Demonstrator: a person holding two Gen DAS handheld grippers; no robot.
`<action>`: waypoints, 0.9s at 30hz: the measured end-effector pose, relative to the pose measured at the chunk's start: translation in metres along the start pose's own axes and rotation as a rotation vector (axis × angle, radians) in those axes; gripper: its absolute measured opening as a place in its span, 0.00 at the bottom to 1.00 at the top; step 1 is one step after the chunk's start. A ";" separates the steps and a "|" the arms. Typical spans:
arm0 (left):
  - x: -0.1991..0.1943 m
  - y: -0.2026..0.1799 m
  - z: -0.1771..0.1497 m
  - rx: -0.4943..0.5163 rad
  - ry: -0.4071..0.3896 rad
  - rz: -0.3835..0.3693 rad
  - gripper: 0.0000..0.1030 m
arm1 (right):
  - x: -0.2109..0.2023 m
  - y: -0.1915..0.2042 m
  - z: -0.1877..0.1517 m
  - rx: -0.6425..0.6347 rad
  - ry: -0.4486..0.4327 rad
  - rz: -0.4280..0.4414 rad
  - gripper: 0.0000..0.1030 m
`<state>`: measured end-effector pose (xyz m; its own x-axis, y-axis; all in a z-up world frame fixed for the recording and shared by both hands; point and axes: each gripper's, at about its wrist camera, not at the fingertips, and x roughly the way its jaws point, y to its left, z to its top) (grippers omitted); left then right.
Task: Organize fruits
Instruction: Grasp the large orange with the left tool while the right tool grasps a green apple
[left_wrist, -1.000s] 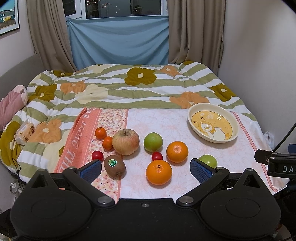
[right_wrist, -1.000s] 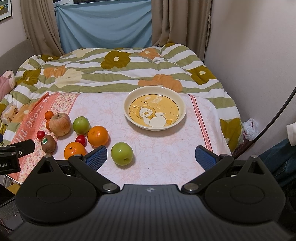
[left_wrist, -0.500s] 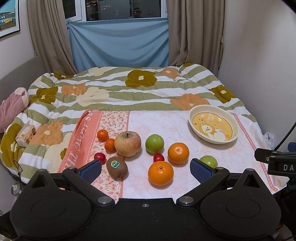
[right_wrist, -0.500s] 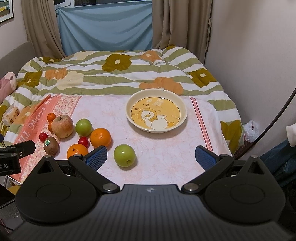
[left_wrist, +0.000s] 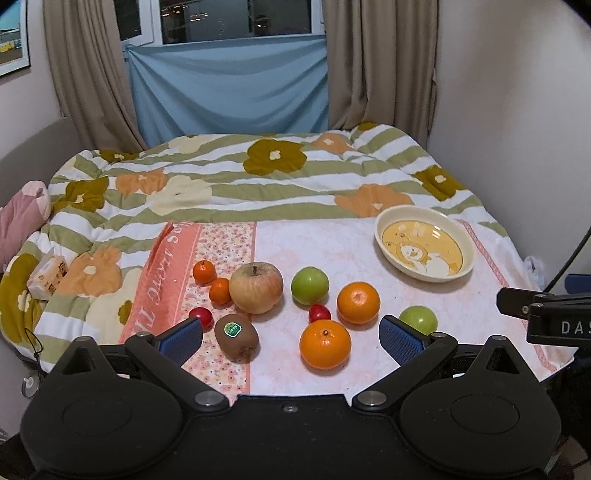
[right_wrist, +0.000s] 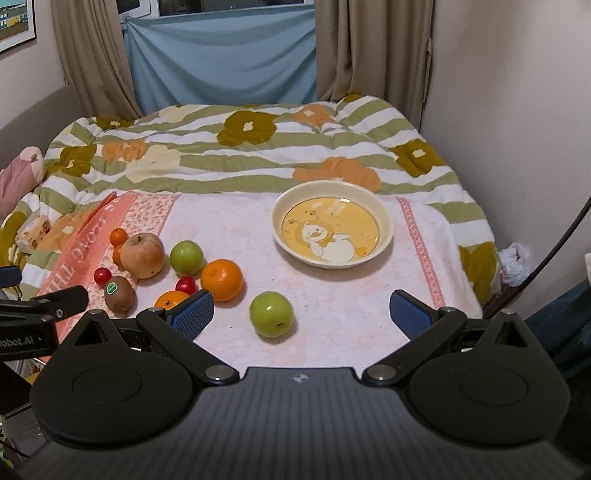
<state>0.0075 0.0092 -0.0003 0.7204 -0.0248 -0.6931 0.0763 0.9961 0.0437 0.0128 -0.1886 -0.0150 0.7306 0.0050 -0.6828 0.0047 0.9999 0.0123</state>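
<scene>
Pink cloth (left_wrist: 325, 243) holds two oranges (left_wrist: 325, 344), two green apples (left_wrist: 309, 285).

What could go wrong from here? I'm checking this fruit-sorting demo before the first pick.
The green apple lies loose on the cloth between the open right gripper fingers; a nudge may roll it off the near edge. The kiwi and orange sit close to other fruit, so the left gripper could knock them.

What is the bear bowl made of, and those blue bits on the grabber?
The bowl looks like glazed ceramic or melamine: its cream rim is smooth and window light glints off the printed bear. The right gripper's blue pads look like grippy rubber, matte with a fine dotted texture.
</scene>
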 end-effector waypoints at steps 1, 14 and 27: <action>0.003 0.000 -0.001 0.009 0.002 -0.002 1.00 | 0.003 0.001 0.000 0.006 0.004 0.006 1.00; 0.079 -0.005 -0.023 0.084 0.067 -0.077 0.99 | 0.079 0.014 -0.026 0.026 0.067 -0.012 1.00; 0.146 -0.020 -0.039 0.114 0.108 -0.110 0.88 | 0.156 0.005 -0.040 0.032 0.096 0.030 0.99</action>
<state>0.0844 -0.0110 -0.1308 0.6259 -0.1172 -0.7710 0.2322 0.9718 0.0407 0.0995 -0.1824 -0.1502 0.6622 0.0373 -0.7484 0.0073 0.9984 0.0562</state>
